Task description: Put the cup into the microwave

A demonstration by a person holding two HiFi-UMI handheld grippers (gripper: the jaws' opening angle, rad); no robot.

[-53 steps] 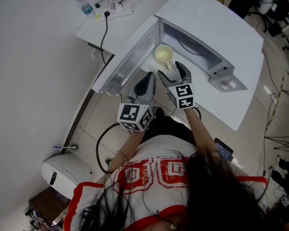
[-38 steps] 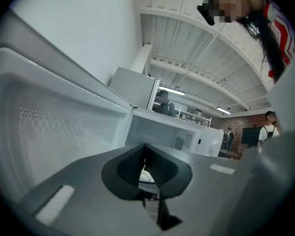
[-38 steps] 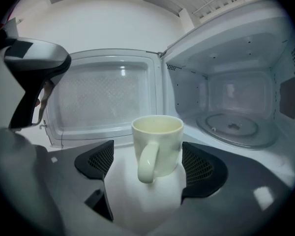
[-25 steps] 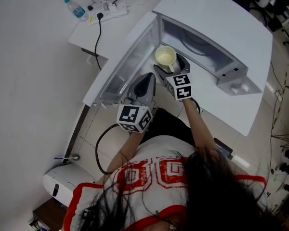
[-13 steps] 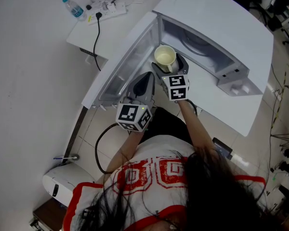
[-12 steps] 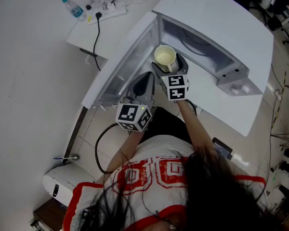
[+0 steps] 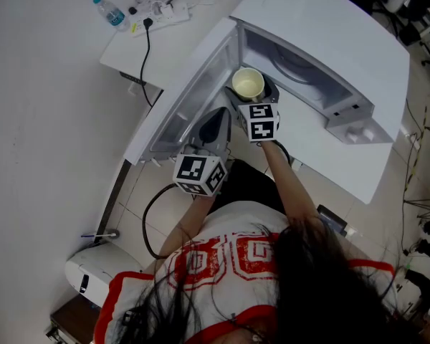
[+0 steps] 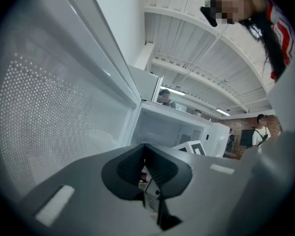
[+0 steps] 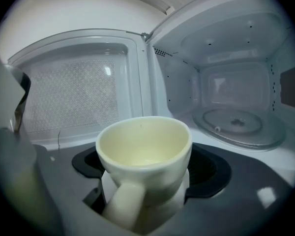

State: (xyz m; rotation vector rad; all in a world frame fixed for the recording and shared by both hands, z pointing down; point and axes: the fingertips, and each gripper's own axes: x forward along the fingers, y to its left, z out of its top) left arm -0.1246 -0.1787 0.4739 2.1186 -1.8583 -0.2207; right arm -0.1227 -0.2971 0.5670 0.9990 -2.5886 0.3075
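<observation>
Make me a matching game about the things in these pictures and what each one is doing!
Things:
1. cup
2. microwave door
3. glass turntable
4. left gripper

What each one is doing:
A. swung open
B. lying inside the microwave
C. held between the jaws of the right gripper
D. shut, with nothing between its jaws

Right pairs: 1-C, 2-A, 3-B, 4-D
</observation>
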